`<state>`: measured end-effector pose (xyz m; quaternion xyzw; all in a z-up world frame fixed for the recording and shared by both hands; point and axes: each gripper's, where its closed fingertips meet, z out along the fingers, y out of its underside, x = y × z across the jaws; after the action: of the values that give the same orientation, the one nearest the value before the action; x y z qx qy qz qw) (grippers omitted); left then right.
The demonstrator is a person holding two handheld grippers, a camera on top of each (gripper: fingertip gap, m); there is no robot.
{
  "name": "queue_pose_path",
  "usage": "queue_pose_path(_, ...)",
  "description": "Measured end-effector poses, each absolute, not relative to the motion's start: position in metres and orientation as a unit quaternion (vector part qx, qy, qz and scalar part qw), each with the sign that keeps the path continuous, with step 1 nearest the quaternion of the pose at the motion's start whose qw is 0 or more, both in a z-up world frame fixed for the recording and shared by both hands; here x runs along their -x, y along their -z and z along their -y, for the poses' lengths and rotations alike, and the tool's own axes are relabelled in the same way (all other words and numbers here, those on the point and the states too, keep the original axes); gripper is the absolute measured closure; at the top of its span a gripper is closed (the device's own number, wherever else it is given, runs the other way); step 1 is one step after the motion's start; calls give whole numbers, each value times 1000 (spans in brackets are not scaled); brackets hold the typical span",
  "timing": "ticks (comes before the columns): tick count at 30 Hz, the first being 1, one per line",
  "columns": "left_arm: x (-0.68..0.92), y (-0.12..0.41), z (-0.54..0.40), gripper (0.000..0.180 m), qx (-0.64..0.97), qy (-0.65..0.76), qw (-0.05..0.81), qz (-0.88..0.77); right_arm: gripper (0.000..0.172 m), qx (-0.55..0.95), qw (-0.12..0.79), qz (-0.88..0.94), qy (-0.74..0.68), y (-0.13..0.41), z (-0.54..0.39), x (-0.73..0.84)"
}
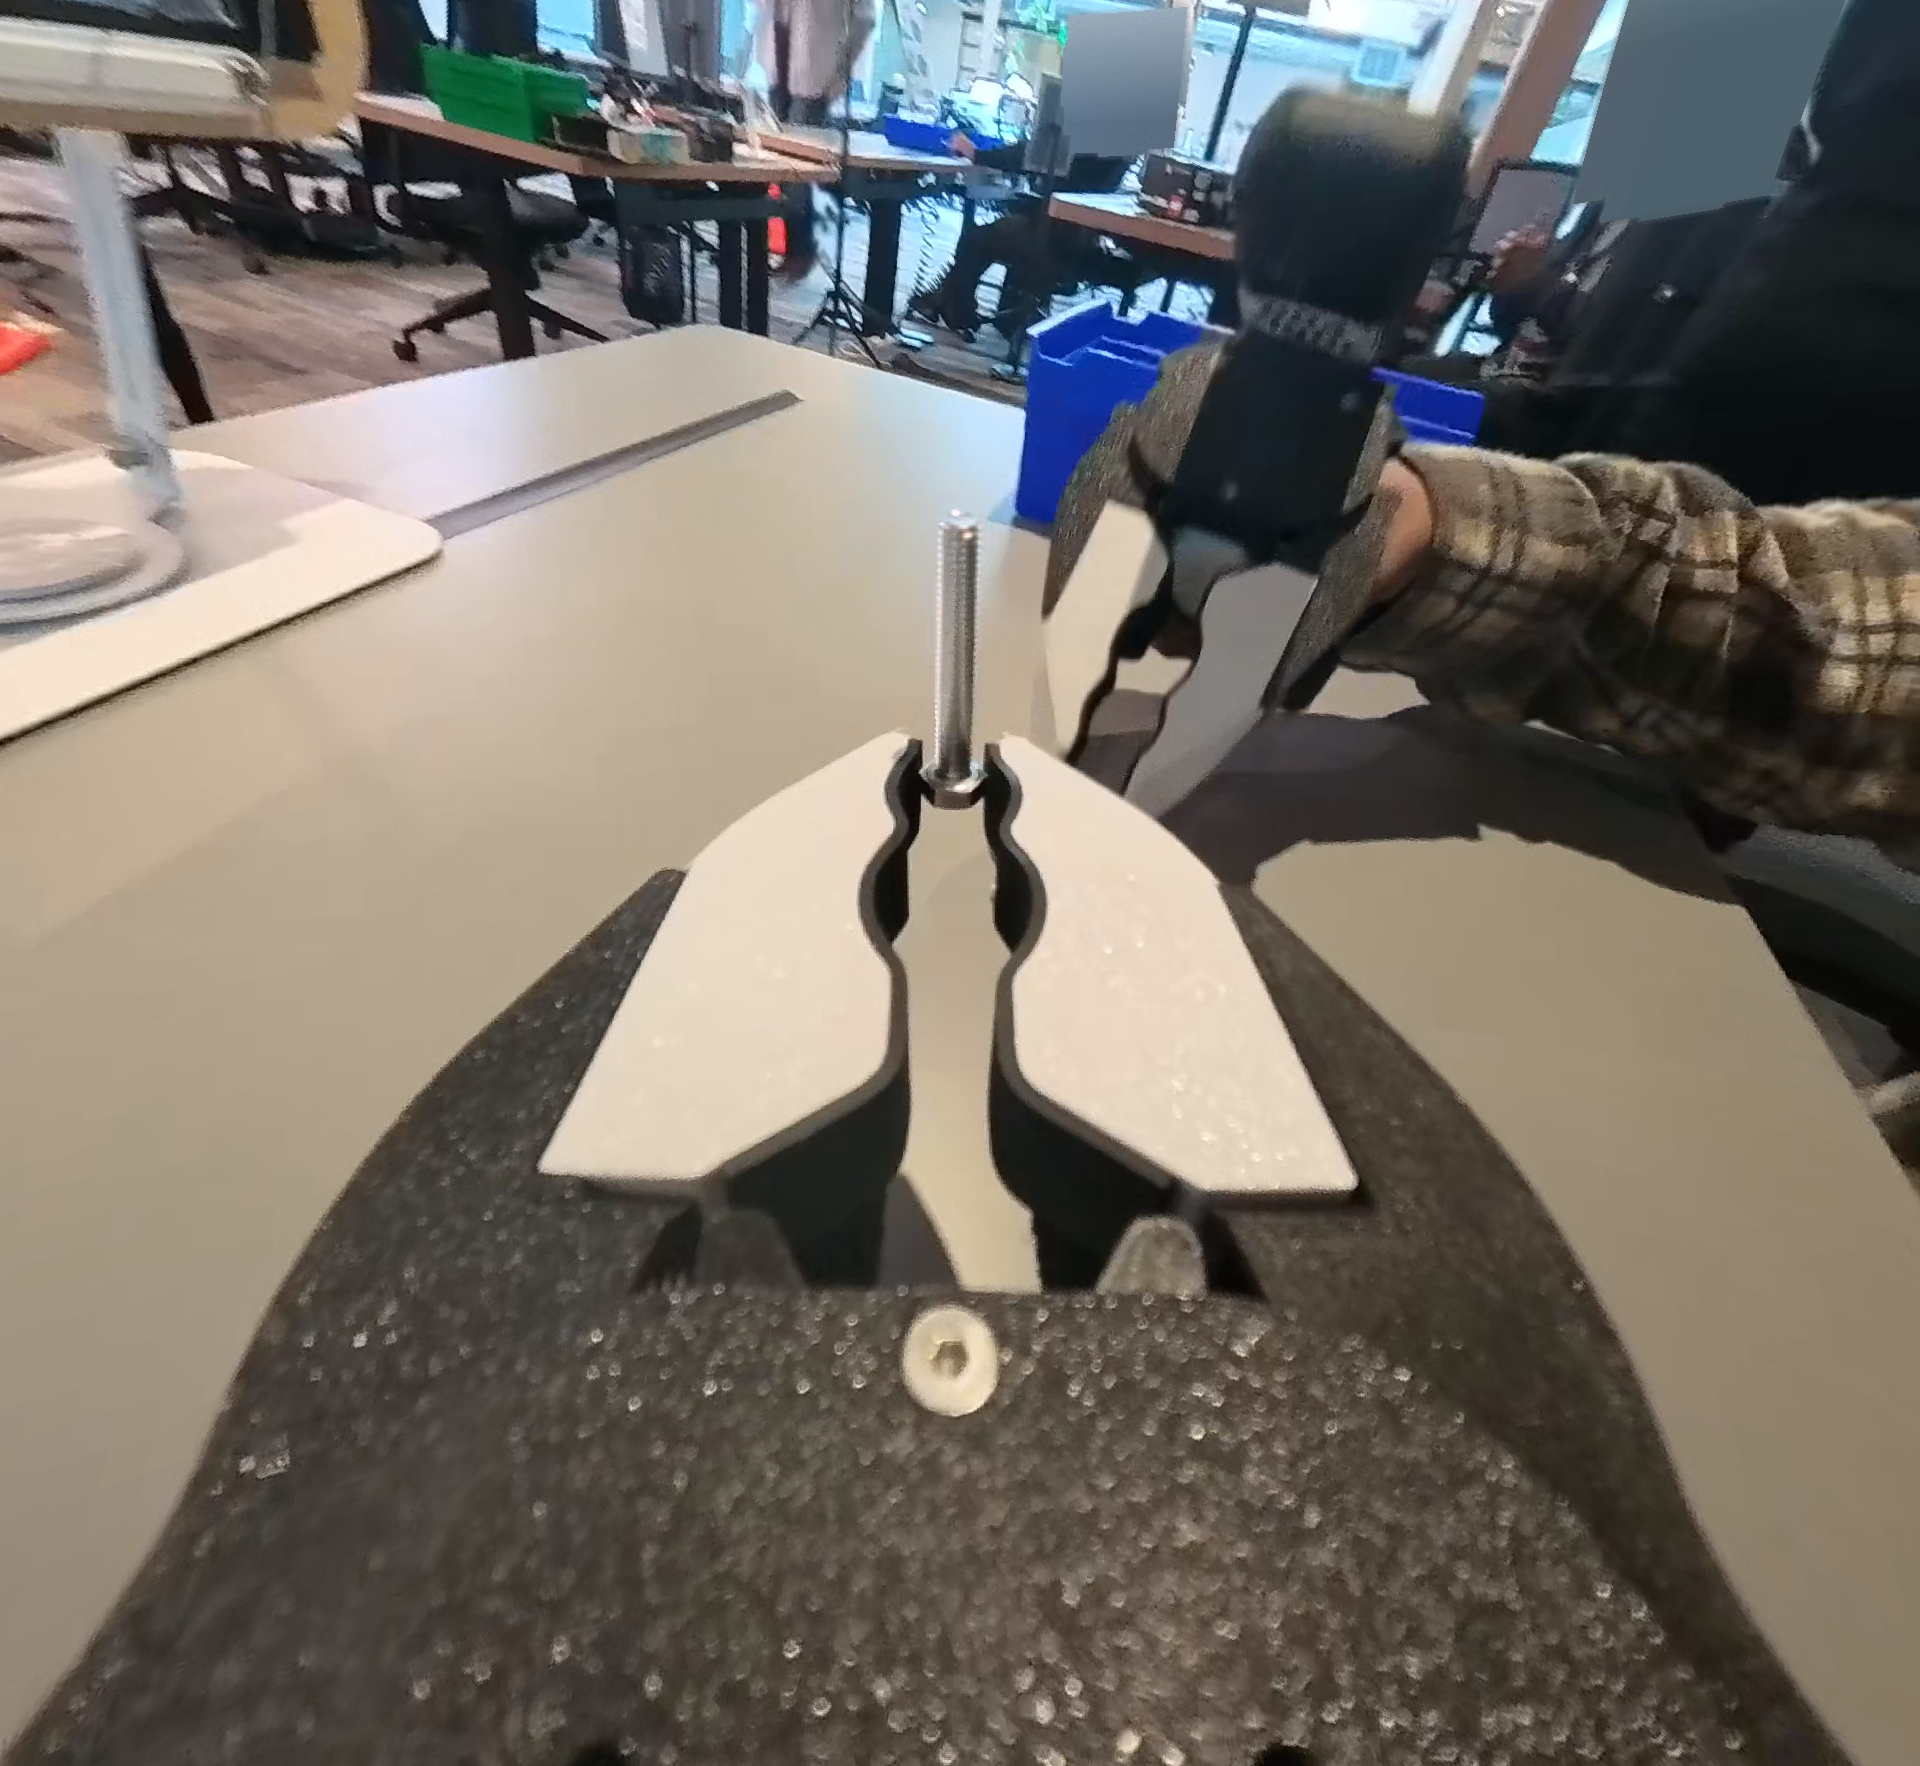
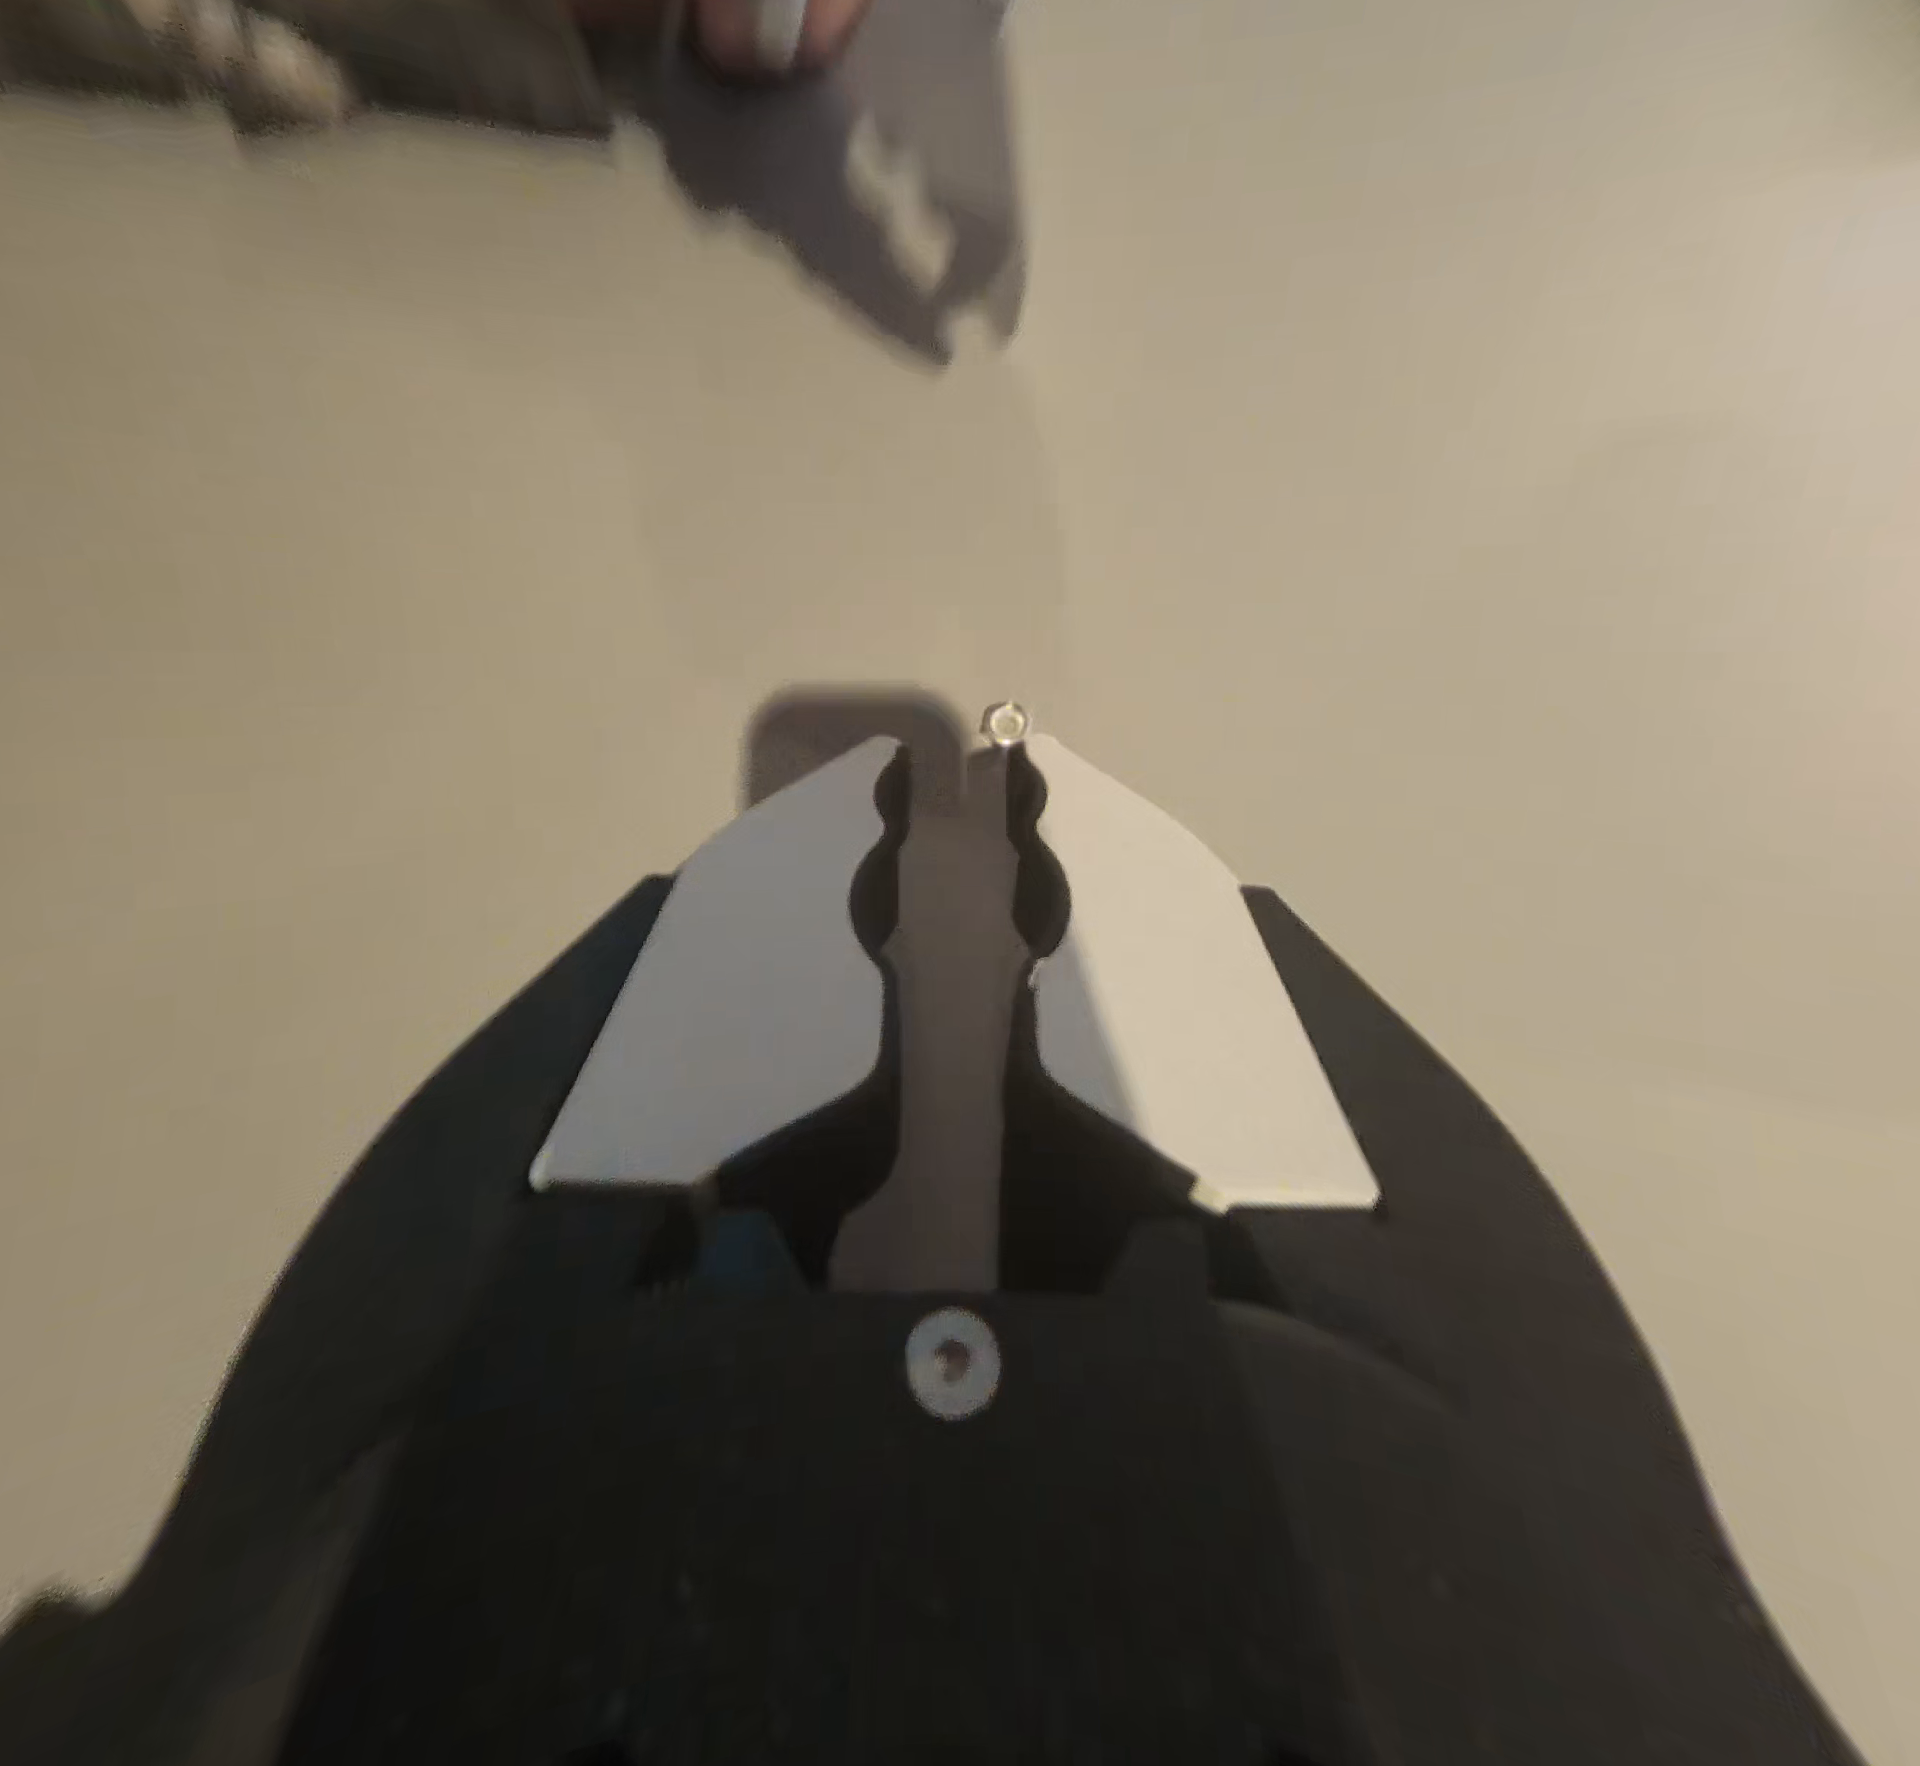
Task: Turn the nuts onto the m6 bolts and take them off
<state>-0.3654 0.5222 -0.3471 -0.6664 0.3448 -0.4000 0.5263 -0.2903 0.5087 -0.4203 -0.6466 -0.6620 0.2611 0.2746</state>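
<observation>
A bright steel bolt (image 1: 956,646), threaded along its whole shank, stood upright over the pale grey surface (image 1: 520,781), its hexagonal head lowest and its blunt tip pointing straight up, long axis vertical. The left tongs (image 1: 954,786) were nearly closed on that head, the dark inner faces of both white fingers (image 1: 800,937) pressing its sides right at the fingertips, so the shank rose clear above them. No nut sat on the thread.

A small silver hex nut (image 2: 1007,724) lay flat on the surface away from its edges, its hole facing up, seen from the right wrist camera. It sat just beyond the tip of the right-hand finger (image 2: 1132,937) of the right tongs (image 2: 958,760), outside the gap rather than within it. Those tongs stood partly open with only bare surface showing between the fingers, gripping nothing, and pointed steeply down.

From the left wrist camera the right tongs (image 1: 1164,750) appeared to the bolt's right, tips lowered toward the surface, held by a hand (image 1: 1403,521) in a plaid sleeve (image 1: 1662,594). A blue bin (image 1: 1101,407) sat at the far edge.
</observation>
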Motion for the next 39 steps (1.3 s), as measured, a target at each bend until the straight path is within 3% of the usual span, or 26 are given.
queue_pose_path(10,373,345,-526,170,663,399,536,-338,151,646,232,687,-238,446,-519,305)
queue_pose_path(25,370,347,-525,170,664,397,528,-350,161,668,219,672,-231,452,-513,303)
queue_pose_path(39,335,343,-492,170,643,414,515,-387,162,684,318,599,-267,340,-477,251)
